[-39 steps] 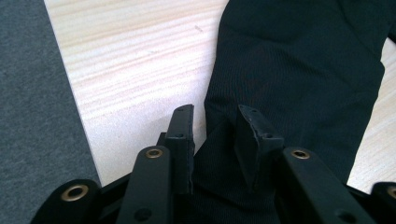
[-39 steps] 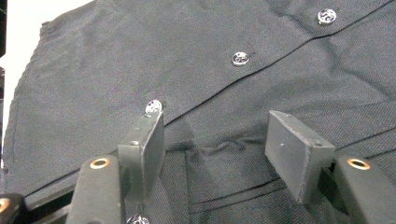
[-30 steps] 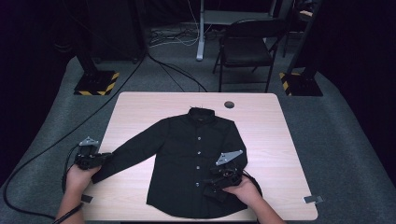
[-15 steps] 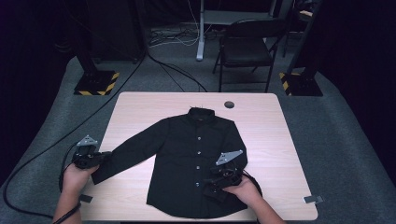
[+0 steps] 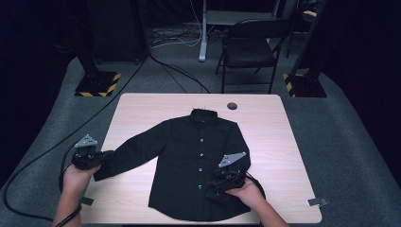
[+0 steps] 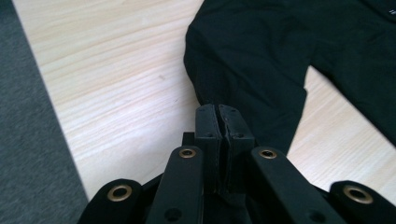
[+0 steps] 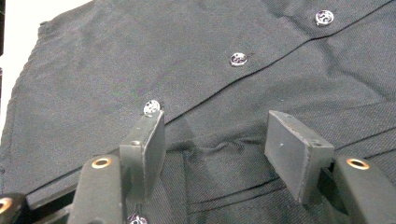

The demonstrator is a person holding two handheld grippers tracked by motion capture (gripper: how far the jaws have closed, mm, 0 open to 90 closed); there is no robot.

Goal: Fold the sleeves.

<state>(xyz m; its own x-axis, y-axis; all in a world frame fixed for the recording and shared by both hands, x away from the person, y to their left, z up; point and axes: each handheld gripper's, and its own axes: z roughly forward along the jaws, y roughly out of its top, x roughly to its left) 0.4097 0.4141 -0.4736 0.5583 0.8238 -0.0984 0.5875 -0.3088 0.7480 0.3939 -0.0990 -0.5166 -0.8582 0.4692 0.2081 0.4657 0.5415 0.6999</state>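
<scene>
A black button-up shirt (image 5: 194, 156) lies flat, front up, on the light wooden table (image 5: 265, 123). Its left sleeve (image 5: 137, 151) stretches out toward the table's left edge. My left gripper (image 5: 108, 154) is shut on the end of that sleeve, and in the left gripper view the jaws (image 6: 219, 116) meet with the dark cloth (image 6: 261, 56) running away from them. My right gripper (image 5: 213, 190) rests low on the shirt's right front. Its jaws (image 7: 215, 135) stand apart on either side of a wrinkled fold near the button placket (image 7: 238, 59), pads clear of the cloth.
A round cable hole (image 5: 231, 106) sits at the table's far edge behind the collar. Beyond the table are a folding chair (image 5: 250, 47) and two stand bases with hazard stripes (image 5: 97, 84) (image 5: 302, 85). Grey carpet surrounds the table.
My left gripper has risen a little with the sleeve end pinched in it. The right gripper and the shirt body have stayed put.
</scene>
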